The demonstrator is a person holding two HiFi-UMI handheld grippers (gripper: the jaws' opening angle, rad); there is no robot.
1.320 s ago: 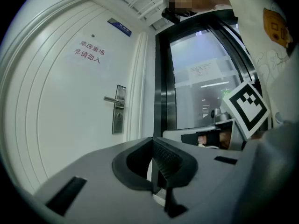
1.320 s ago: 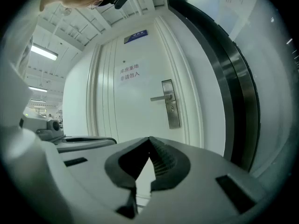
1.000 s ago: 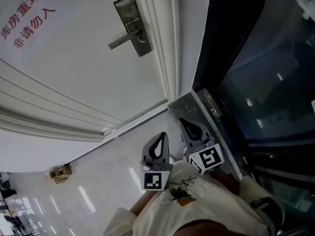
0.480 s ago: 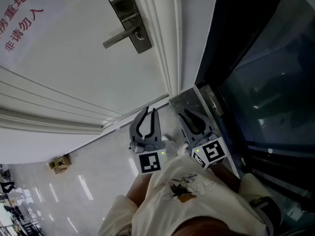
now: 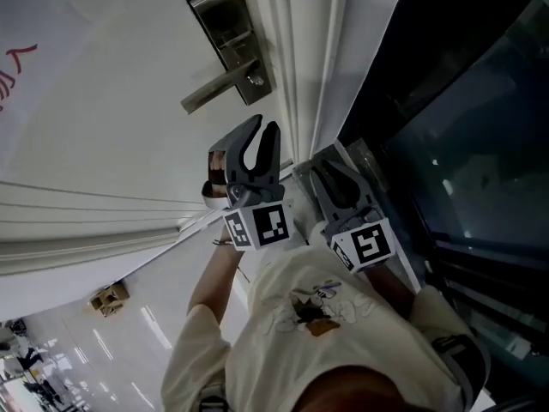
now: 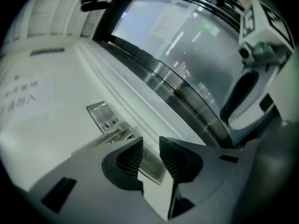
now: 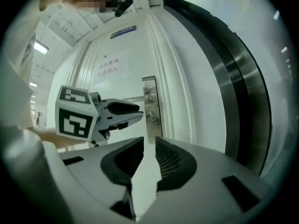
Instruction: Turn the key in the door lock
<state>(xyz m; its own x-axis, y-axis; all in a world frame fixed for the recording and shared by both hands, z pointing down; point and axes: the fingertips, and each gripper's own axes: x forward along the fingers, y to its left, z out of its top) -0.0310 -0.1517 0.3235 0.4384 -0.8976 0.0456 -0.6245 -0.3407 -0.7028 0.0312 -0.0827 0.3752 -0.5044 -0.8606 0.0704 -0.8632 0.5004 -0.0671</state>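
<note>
The steel lock plate (image 5: 225, 24) with its lever handle (image 5: 214, 93) sits on the white door (image 5: 129, 144). A small round piece (image 5: 255, 80) shows on the plate beside the lever's hub; I cannot tell whether it is a key or a keyhole. My left gripper (image 5: 264, 131) is raised just below the handle, open and holding nothing, apart from the lock. My right gripper (image 5: 328, 172) hangs lower right by the door frame, its jaws opening with nothing between them. In the right gripper view the lock plate (image 7: 150, 104) lies straight ahead, with the left gripper (image 7: 124, 110) to its left.
White door-frame mouldings (image 5: 300, 58) run beside the lock. A dark glass panel (image 5: 463, 144) with a steel edge stands to the right. Red lettering (image 5: 13, 75) is on the door. A small cardboard box (image 5: 109, 297) lies on the glossy floor.
My left gripper has risen from near my body to just under the handle and rolled. The right gripper has moved a little toward the door and its jaws have parted.
</note>
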